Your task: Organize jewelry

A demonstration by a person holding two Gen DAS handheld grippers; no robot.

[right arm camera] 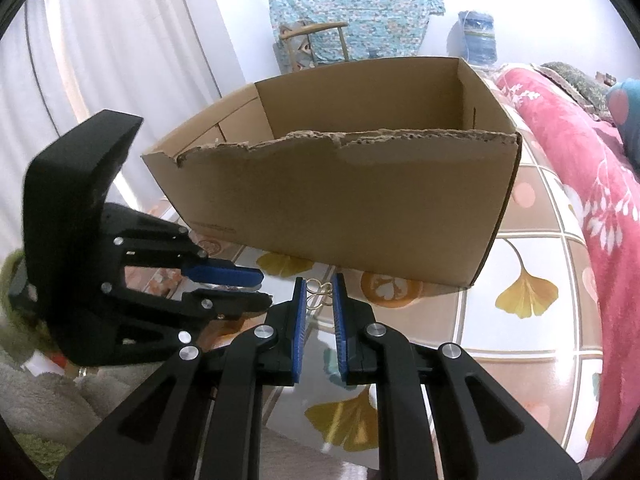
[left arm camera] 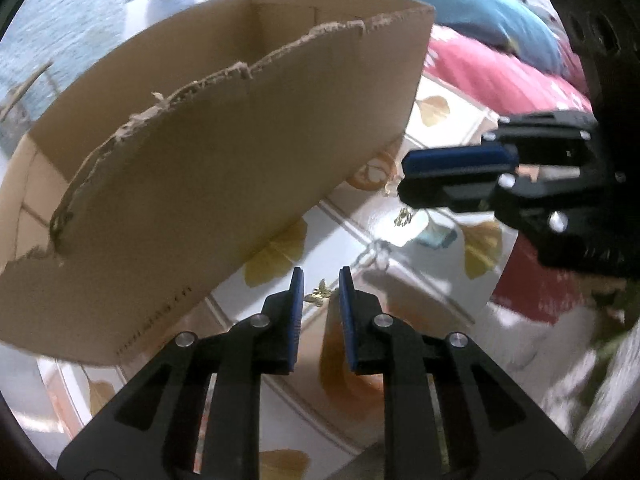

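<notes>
My left gripper (left arm camera: 321, 276) points down at the tabletop with its blue pads a little apart. A small gold butterfly-shaped piece (left arm camera: 318, 294) shows in the gap, and neither pad presses on it. In the right wrist view the left gripper (right arm camera: 262, 288) comes in from the left, its fingers apart. My right gripper (right arm camera: 319, 278) is shut on a gold wire piece (right arm camera: 320, 291) of looped wire, just in front of the cardboard box (right arm camera: 340, 200). From the left wrist view the right gripper (left arm camera: 402, 180) has gold bits (left arm camera: 404, 216) dangling under its tips.
The open box (left arm camera: 200, 160) has a torn top edge and stands on a table (right arm camera: 540, 340) covered with a ginkgo-leaf cloth. A red blanket (right arm camera: 580, 168) lies at the right. A small pale blue object (left arm camera: 434, 236) rests on the cloth. A blue water jug (right arm camera: 478, 36) and a chair (right arm camera: 312, 40) stand behind.
</notes>
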